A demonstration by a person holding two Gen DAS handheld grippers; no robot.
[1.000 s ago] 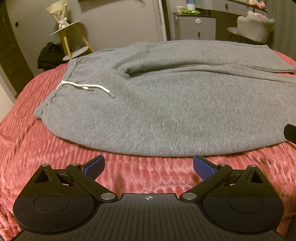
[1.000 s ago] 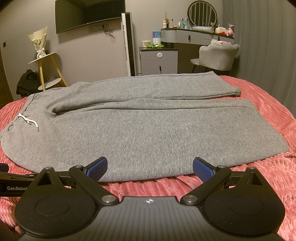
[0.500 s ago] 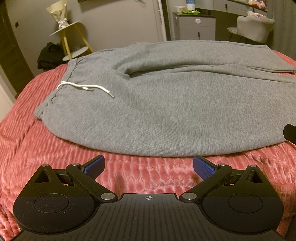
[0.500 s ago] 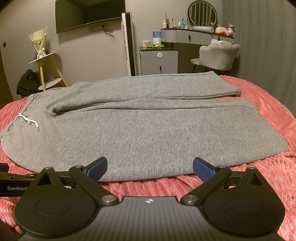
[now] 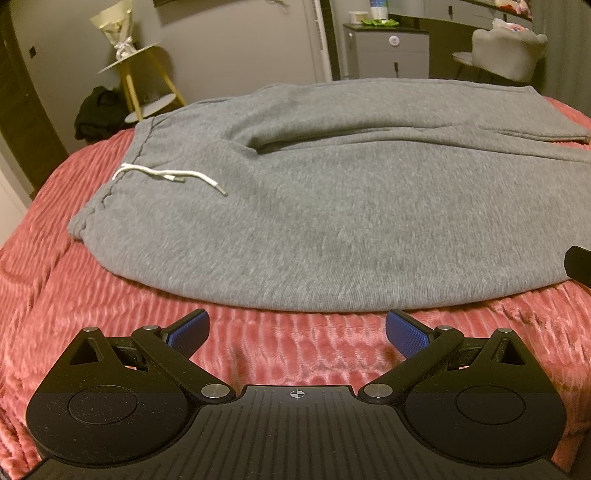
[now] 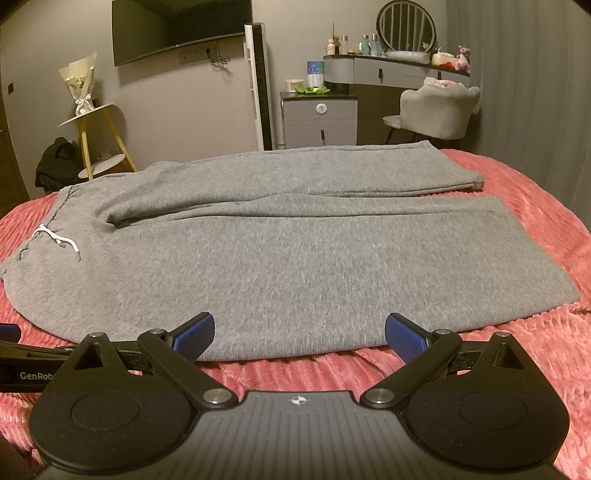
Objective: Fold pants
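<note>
Both grippers, left (image 5: 297,328) and right (image 6: 299,330), hang wide open and empty just short of the grey sweatpants' (image 6: 295,258) near edge, left nearer the waistband, the long axis running crosswise.

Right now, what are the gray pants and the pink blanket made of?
The gray pants look like soft knitted sweatshirt cotton: matte, heathered, fine ribbed texture. The pink blanket looks like plush fleece, probably synthetic: fuzzy raised ridges with a slight sheen.

Pretty clearly someone's bedroom: bed with a pink bedspread (image 6: 535,229), vanity with a round mirror (image 6: 406,26), wall-mounted TV (image 6: 181,31), grey nightstand (image 6: 319,118).
</note>
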